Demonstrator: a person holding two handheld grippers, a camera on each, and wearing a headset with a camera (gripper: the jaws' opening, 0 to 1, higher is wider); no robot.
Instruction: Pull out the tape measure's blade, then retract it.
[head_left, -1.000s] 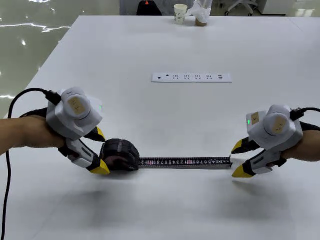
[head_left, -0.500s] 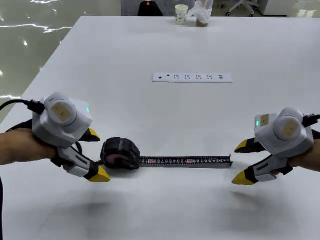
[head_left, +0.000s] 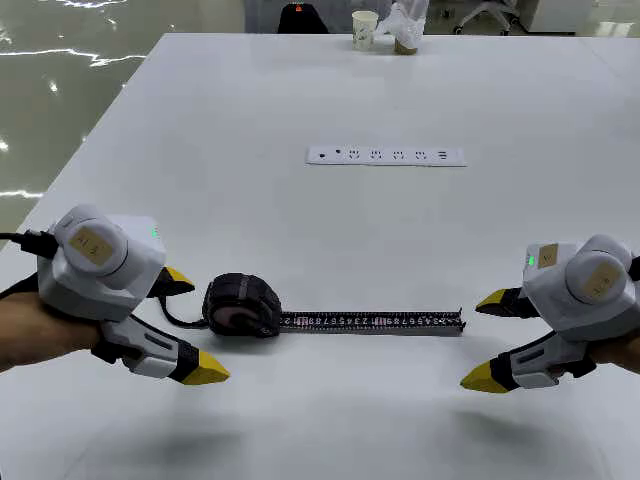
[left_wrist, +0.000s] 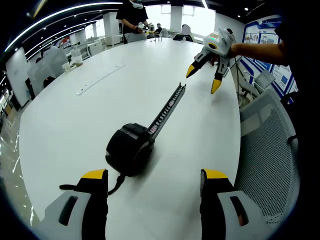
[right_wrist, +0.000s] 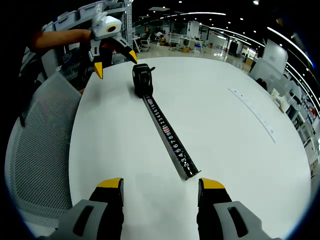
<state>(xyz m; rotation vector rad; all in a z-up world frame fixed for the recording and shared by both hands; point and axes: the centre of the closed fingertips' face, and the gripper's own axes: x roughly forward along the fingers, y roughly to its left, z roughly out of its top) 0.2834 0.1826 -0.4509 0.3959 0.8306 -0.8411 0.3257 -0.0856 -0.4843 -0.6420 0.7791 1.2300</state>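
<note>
Currently the left gripper (head_left: 199, 327) and right gripper (head_left: 478, 340) gape empty, flanking the black round tape measure (head_left: 240, 305) on the white tabletop (head_left: 350, 220), its numbered steel blade (head_left: 370, 321) extended; unheld, retraction may whip it sideways.

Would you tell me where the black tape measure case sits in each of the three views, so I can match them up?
Head view: the case lies lower left of centre.
Left gripper view: the case is near, just below centre.
Right gripper view: the case is far off, upper left of centre.
Shared landmark: the pulled-out blade, running from the case in all three views.
</note>
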